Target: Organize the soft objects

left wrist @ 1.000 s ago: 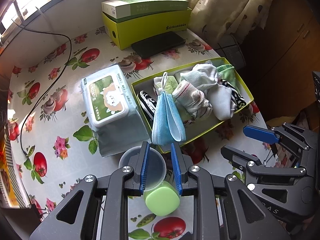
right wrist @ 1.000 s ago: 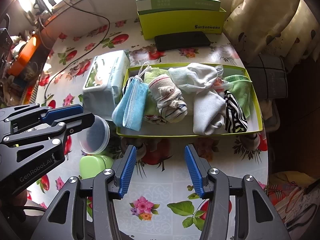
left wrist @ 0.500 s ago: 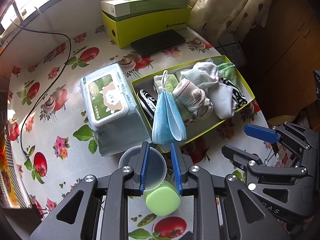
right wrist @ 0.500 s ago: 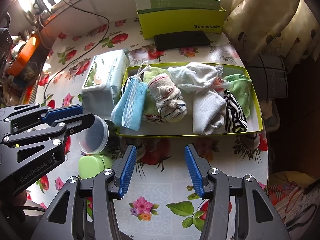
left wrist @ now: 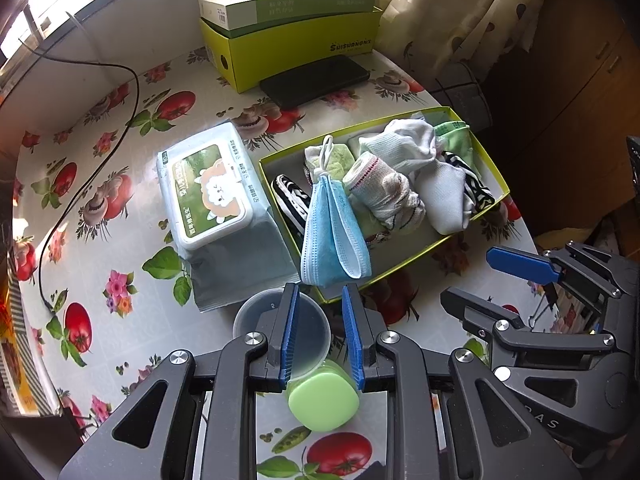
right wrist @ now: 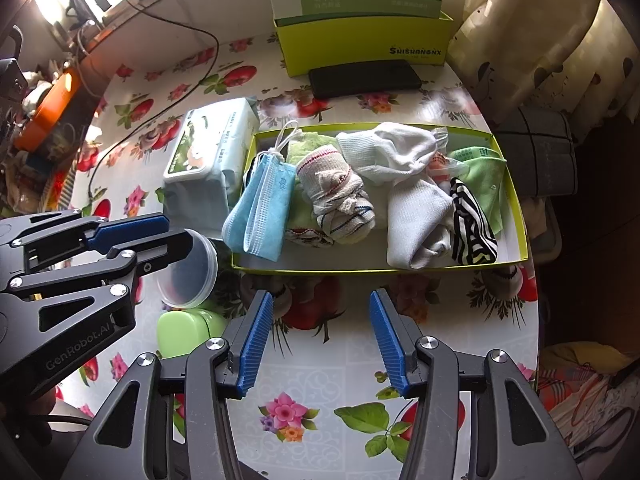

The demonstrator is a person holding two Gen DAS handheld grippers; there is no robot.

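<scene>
- Both my grippers hover empty: left gripper (left wrist: 318, 332) narrow, right gripper (right wrist: 320, 340) wide.
- Blue mask (right wrist: 260, 208) overhangs the tray (right wrist: 516, 200) rim; socks (right wrist: 416, 216) lie inside.
- Next, I think: tuck the mask in.

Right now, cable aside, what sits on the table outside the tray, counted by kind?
Boxes: 2 (yellow box, green box on top of it)
Phone: 1
Wipes pack: 1
Plastic cup: 1
Green case: 1
Total: 6
</scene>
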